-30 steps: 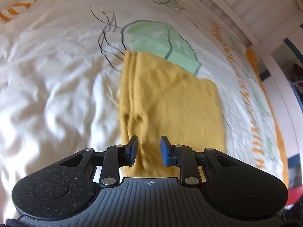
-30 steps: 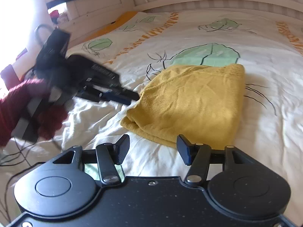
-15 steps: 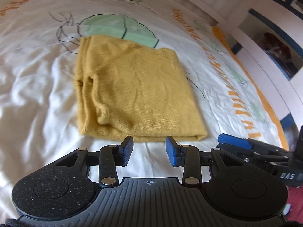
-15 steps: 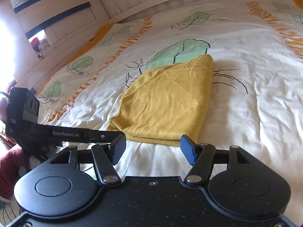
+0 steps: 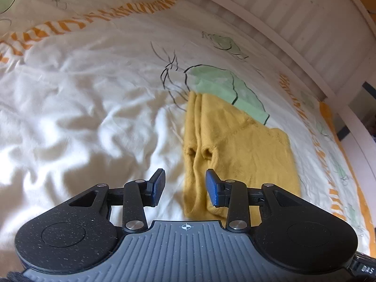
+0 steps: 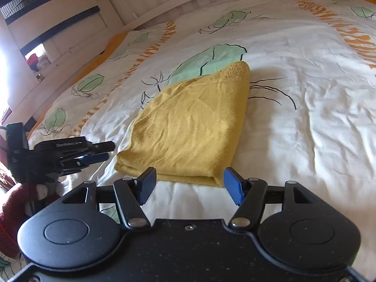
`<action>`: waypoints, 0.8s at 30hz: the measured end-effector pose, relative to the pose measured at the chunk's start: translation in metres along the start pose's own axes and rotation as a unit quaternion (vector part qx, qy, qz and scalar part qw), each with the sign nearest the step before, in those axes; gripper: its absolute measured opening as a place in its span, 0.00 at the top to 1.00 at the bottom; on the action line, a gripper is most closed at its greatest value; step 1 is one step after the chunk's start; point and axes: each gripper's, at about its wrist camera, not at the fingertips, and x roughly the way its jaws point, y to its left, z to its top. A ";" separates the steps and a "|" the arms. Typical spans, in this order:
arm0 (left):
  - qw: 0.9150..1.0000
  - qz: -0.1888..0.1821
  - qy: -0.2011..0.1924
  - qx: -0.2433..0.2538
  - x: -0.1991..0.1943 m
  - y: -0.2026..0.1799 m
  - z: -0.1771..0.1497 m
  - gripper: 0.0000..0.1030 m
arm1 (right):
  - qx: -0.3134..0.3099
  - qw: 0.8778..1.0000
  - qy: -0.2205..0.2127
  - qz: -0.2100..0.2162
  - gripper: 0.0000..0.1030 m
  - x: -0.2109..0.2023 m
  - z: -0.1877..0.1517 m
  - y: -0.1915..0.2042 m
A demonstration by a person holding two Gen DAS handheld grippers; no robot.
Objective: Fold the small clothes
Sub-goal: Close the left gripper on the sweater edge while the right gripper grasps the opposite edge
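Left wrist view shows the left tongs [image 5: 184, 186] partly open, with nothing held. The 2 blue pads [image 5: 212, 188] stand apart, and the near left edge of the yellow garment [image 5: 237, 150] shows in the gap between them, lower down on the bed [image 5: 82, 122]. The pads do not press on the cloth; whether a tip touches it I cannot tell. These jaws have just been opening. The garment is folded into a flat packet, with its thick layered edge on the left side of this view and 2 small dents in that edge. Its far corner covers part of a green leaf print [image 5: 225, 89] on the white sheet.

Right wrist view shows the right tongs [image 6: 189, 185] open wider, also empty. Their jaws have just been opening too. The pads stand on both sides of the near edge of the garment [image 6: 192, 127], just before it, and white sheet shows between them. The right pad [image 6: 231, 186] is just beside the near right corner of the cloth, and contact is not clear. The left tongs [image 6: 94, 152] appear at the left in this view, close to the near left corner of the garment, with a dark red sleeve [image 6: 11, 211] behind them. The garment lies flat in the middle of the bed [image 6: 305, 117].
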 end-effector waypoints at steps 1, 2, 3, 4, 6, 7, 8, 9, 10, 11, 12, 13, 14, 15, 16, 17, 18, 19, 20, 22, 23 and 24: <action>1.000 -0.006 0.004 0.005 0.002 -0.002 0.001 0.63 | 0.001 1.000 0.000 0.000 0.34 0.001 0.002 -0.002; 1.000 -0.013 0.010 0.010 0.004 -0.005 0.001 0.62 | 0.001 1.000 -0.001 0.000 0.34 0.002 0.004 -0.004; 1.000 -0.021 0.017 0.013 0.007 -0.008 0.001 0.58 | 0.002 1.000 -0.003 -0.001 0.33 0.003 0.007 -0.007; 0.999 -0.027 0.026 0.015 0.011 -0.012 -0.004 0.55 | 0.004 1.000 -0.006 0.000 0.30 0.004 0.011 -0.010; 0.998 -0.033 0.050 0.017 0.018 -0.012 -0.007 0.54 | 0.008 1.000 -0.015 0.008 0.22 0.006 0.020 -0.017; 0.997 -0.034 0.063 0.014 0.023 -0.011 -0.008 0.54 | 0.013 1.000 -0.020 0.012 0.21 0.008 0.025 -0.021; 0.997 -0.034 0.072 0.007 0.027 -0.008 -0.009 0.54 | 0.022 0.999 -0.025 0.015 0.20 0.011 0.031 -0.026; 0.996 -0.034 0.077 0.000 0.029 -0.006 -0.010 0.54 | 0.032 0.999 -0.029 0.019 0.17 0.014 0.037 -0.032; 0.996 -0.037 0.079 -0.006 0.030 -0.004 -0.010 0.53 | 0.045 0.998 -0.033 0.024 0.12 0.019 0.043 -0.038; 0.996 -0.039 0.081 -0.011 0.029 -0.003 -0.009 0.51 | 0.059 0.997 -0.035 0.032 0.10 0.025 0.048 -0.046; 0.995 -0.042 0.086 -0.015 0.029 -0.002 -0.008 0.48 | 0.075 0.996 -0.035 0.042 0.09 0.031 0.053 -0.053; 0.995 -0.046 0.092 -0.016 0.030 -0.003 -0.006 0.42 | 0.092 0.994 -0.032 0.051 0.09 0.039 0.058 -0.062; 0.994 -0.051 0.099 -0.013 0.033 -0.004 -0.004 0.39 | 0.106 0.992 -0.028 0.059 0.09 0.046 0.061 -0.069; 0.993 -0.053 0.105 -0.009 0.035 -0.006 -0.002 0.36 | 0.118 0.991 -0.023 0.065 0.09 0.054 0.065 -0.075; 0.992 -0.056 0.111 -0.003 0.038 -0.009 -0.001 0.33 | 0.128 0.989 -0.018 0.073 0.09 0.063 0.068 -0.082; 0.991 -0.059 0.116 0.001 0.042 -0.012 0.000 0.33 | 0.137 0.987 -0.013 0.081 0.09 0.070 0.070 -0.087; 0.991 -0.062 0.120 0.003 0.046 -0.014 0.001 0.33 | 0.146 0.985 -0.009 0.089 0.09 0.077 0.072 -0.092; 0.990 -0.067 0.124 0.004 0.050 -0.016 0.003 0.32 | 0.154 0.983 -0.006 0.098 0.08 0.084 0.074 -0.097; 0.989 -0.073 0.126 0.003 0.055 -0.017 0.004 0.31 | 0.159 0.982 -0.006 0.106 0.08 0.089 0.075 -0.101; 0.988 -0.085 0.131 0.004 0.062 -0.021 0.005 0.26 | 0.159 0.980 -0.009 0.121 0.08 0.096 0.079 -0.105; 0.987 -0.090 0.131 0.007 0.066 -0.023 0.006 0.25 | 0.158 0.979 -0.009 0.126 0.08 0.099 0.081 -0.106; 0.987 -0.094 0.131 0.011 0.068 -0.026 0.006 0.25 | 0.157 0.979 -0.008 0.132 0.07 0.102 0.083 -0.107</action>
